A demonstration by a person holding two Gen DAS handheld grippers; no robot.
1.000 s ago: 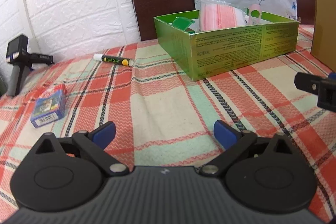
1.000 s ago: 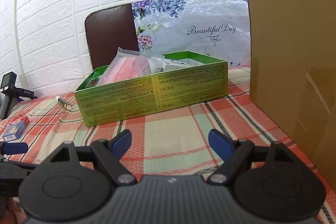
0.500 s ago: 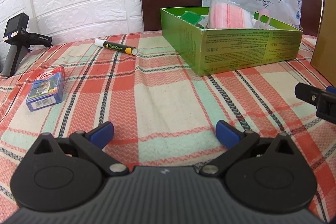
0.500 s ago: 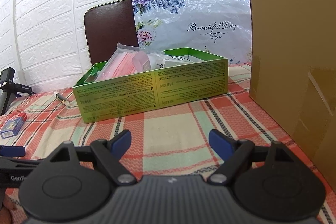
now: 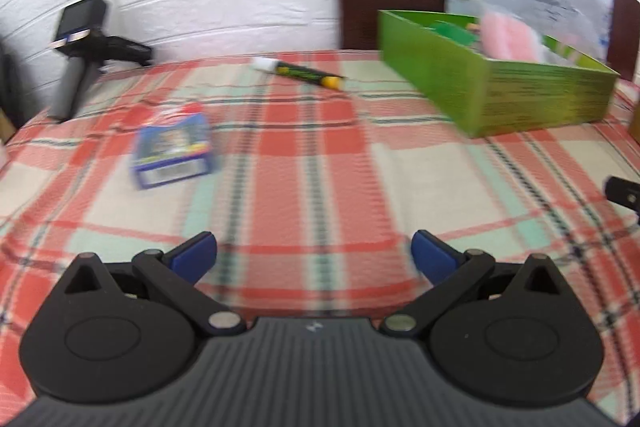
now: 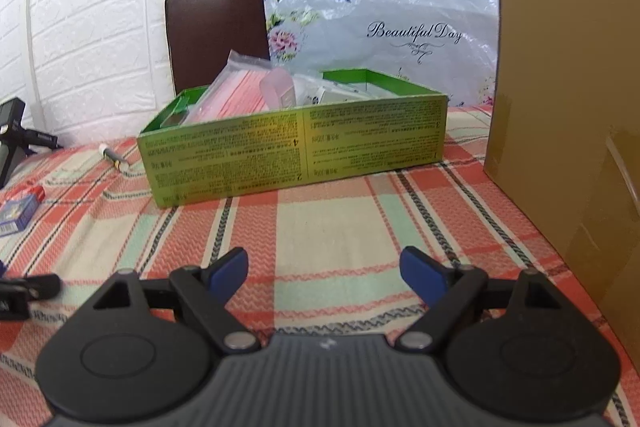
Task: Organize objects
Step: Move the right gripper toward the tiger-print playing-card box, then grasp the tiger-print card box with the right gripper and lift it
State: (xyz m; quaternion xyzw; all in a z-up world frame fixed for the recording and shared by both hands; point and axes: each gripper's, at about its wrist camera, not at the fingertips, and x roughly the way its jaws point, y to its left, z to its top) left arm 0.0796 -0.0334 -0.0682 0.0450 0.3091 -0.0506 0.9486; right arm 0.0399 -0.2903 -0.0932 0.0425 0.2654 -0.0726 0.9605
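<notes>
Partly hidden marker (image 6: 115, 159) behind green box (image 6: 296, 151); card pack (image 5: 172, 151) blurred

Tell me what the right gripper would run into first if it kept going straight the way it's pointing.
Probably the bare checked tablecloth, since the open right gripper tilts downward. If it cleared the cloth, the green box stands next in line. Depth is hard to judge.

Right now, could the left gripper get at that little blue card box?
Probably yes. The left gripper has its jaws open and empty, and only bare checked cloth lies between it and the blue card box.
</notes>
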